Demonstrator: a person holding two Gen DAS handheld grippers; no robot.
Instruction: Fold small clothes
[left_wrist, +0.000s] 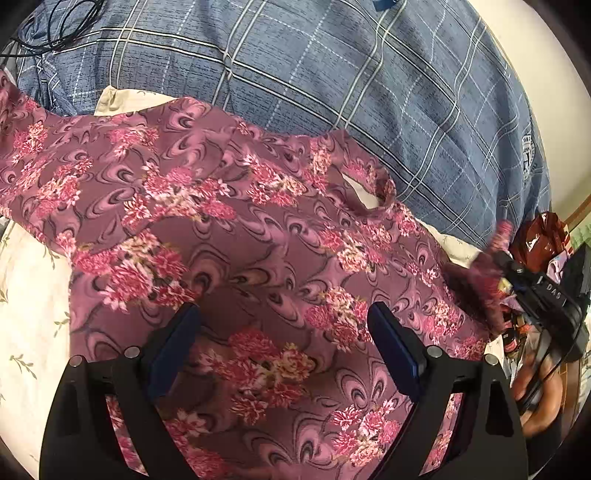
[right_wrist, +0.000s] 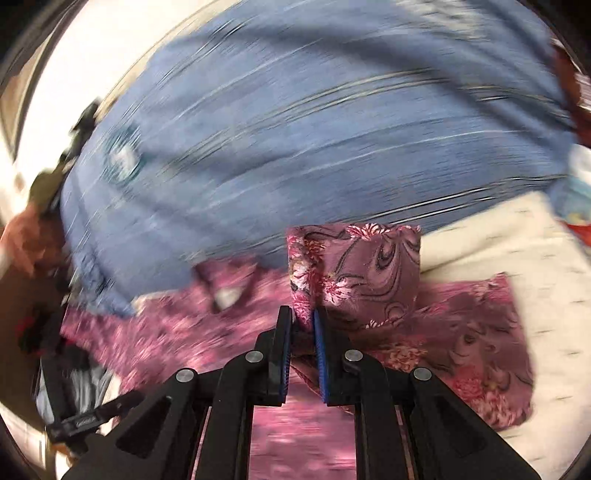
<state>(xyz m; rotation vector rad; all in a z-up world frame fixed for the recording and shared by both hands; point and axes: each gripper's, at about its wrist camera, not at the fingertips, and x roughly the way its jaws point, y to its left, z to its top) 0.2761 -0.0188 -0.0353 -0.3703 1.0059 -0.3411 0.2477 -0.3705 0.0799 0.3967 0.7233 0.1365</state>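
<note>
A small mauve top with pink flower print (left_wrist: 280, 236) lies spread on a cream sheet, its neck opening (left_wrist: 364, 192) toward the far right. My left gripper (left_wrist: 284, 314) hovers over the middle of the top, open and empty. My right gripper (right_wrist: 303, 317) is shut on the top's sleeve (right_wrist: 362, 269) and holds the sleeve lifted and folded over. The right wrist view is blurred by motion. The right gripper also shows at the right edge of the left wrist view (left_wrist: 495, 254), gripping the blurred sleeve.
A blue plaid blanket (left_wrist: 332, 74) lies bunched behind the top. The cream floral sheet (left_wrist: 29, 295) shows at the left. Black cables (left_wrist: 62, 22) lie at the far left. A dark red bag (left_wrist: 539, 236) sits at the right.
</note>
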